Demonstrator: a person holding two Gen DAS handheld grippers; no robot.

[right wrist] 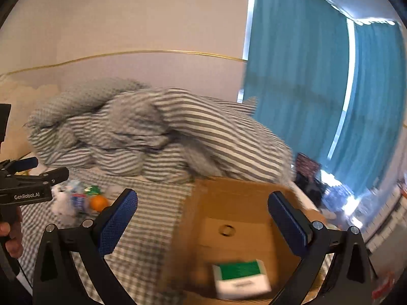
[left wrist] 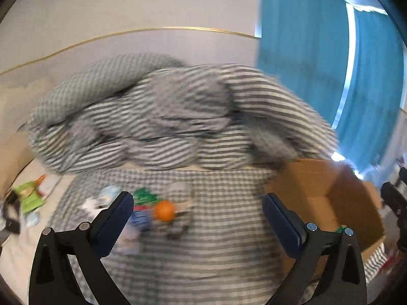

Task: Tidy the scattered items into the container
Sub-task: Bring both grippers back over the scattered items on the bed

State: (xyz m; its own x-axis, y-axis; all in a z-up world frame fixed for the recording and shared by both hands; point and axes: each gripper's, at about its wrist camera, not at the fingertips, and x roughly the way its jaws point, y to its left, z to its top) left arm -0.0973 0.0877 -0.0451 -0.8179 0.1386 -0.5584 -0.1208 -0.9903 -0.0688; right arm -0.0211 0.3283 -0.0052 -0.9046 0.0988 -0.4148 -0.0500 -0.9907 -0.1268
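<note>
Hovering: left tongs [left wrist: 198, 211], released, above orange [left wrist: 164, 210] on bed [left wrist: 216, 241].
Right tongs [right wrist: 202, 209]: released, over box [right wrist: 193, 228].
Inside: green-white packet [right wrist: 241, 278].

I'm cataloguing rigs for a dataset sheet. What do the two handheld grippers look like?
Both match. The left gripper and right gripper each have black angular plastic arms with triangular cut-outs, silver pivot bolts, and flat fingers padded in textured dark blue. White "GenRobot.AI" lettering marks the left one's side. A bare hand grips it.
</note>
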